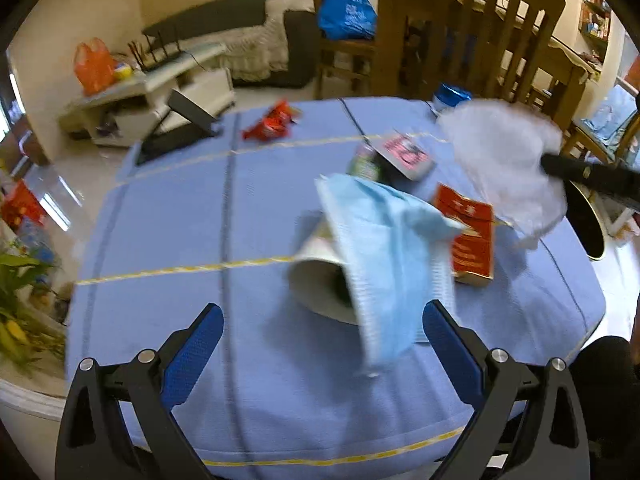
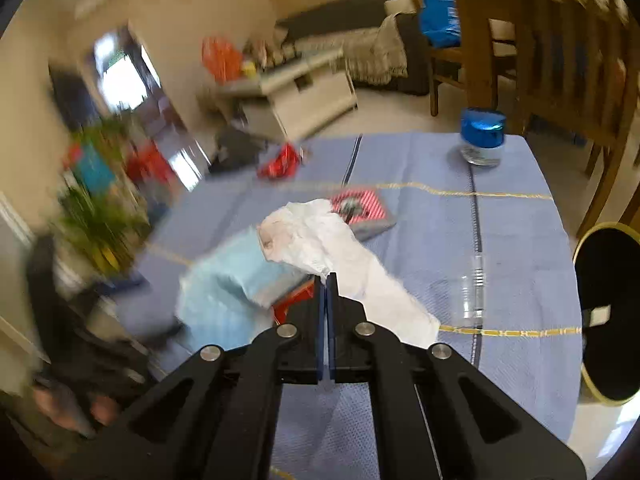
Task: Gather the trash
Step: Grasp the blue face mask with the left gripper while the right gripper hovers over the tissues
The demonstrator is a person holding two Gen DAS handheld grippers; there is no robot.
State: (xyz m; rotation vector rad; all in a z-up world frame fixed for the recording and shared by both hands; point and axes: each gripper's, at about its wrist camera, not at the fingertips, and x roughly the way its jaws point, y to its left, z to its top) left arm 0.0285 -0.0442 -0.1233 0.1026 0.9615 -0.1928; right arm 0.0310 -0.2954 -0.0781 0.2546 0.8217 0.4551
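Left tongs (image 1: 322, 330) hover spread wide over the bench (image 1: 248, 216), just short of a blue face mask (image 1: 376, 248) draped over a paper roll (image 1: 316, 280). Right tongs (image 2: 325, 280), raised, pinch white crumpled tissue (image 2: 320, 236).

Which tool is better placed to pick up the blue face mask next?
Left. The left tool is open, with the blue face mask just ahead, near its right finger. The right tool is shut on the white tissue, so it is occupied.

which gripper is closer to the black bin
Right. The right gripper, shut on a tissue, is near the bin off the table's right edge; the left gripper is open by the mask.
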